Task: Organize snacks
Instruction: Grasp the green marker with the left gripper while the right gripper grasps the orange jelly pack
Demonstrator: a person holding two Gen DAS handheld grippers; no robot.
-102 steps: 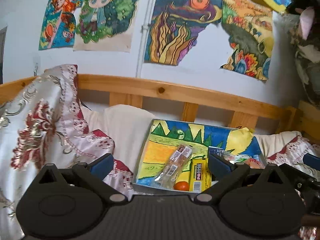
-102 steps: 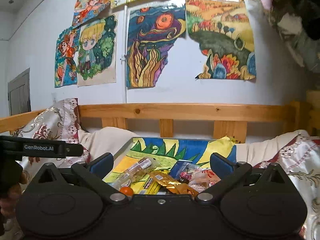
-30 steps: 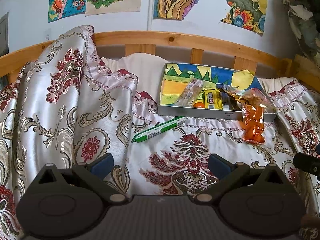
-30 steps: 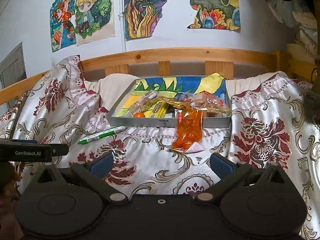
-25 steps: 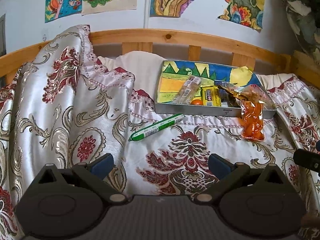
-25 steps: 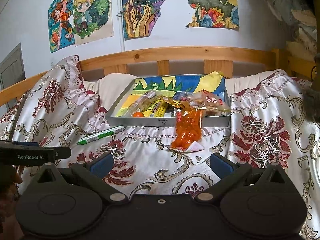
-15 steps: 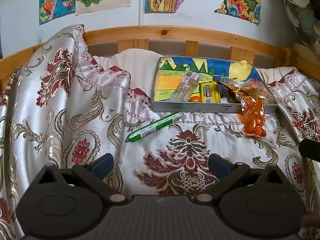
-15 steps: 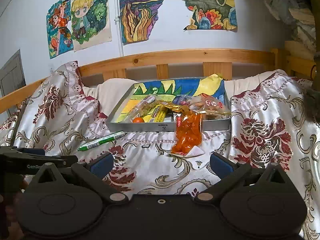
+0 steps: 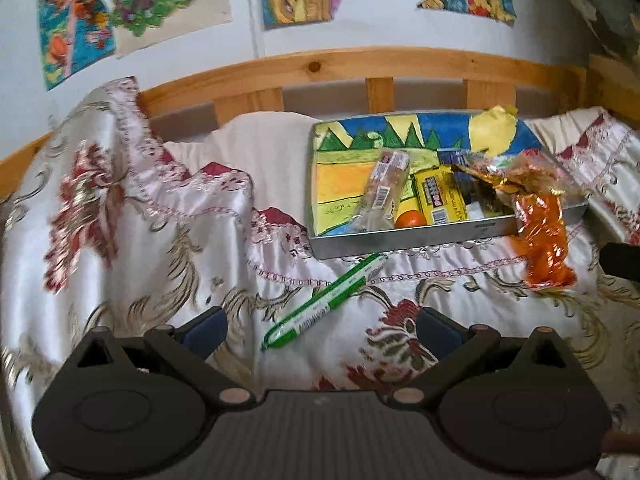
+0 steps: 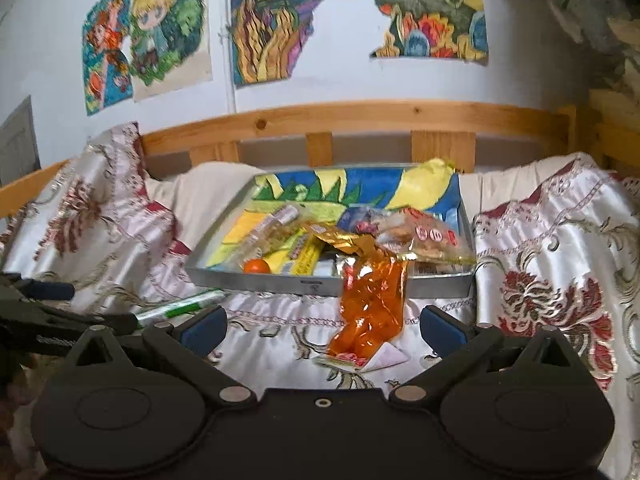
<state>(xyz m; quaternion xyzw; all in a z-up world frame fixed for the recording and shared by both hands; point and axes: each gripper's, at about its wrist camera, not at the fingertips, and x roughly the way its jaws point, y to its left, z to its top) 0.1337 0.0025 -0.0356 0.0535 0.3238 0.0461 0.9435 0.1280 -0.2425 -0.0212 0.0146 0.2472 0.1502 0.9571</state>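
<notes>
Both the left gripper (image 9: 320, 330) and right gripper (image 10: 322, 330) are wide open and empty, a green stick (image 9: 324, 302) and an orange bag (image 10: 370, 308) lying at the tray's (image 9: 420, 238) front edge.

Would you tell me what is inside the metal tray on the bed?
The metal tray holds a colourful drawing, a clear-wrapped bar, a yellow packet and a small orange ball. The orange bag hangs over its front rim. Items beneath the pile are hidden.
</notes>
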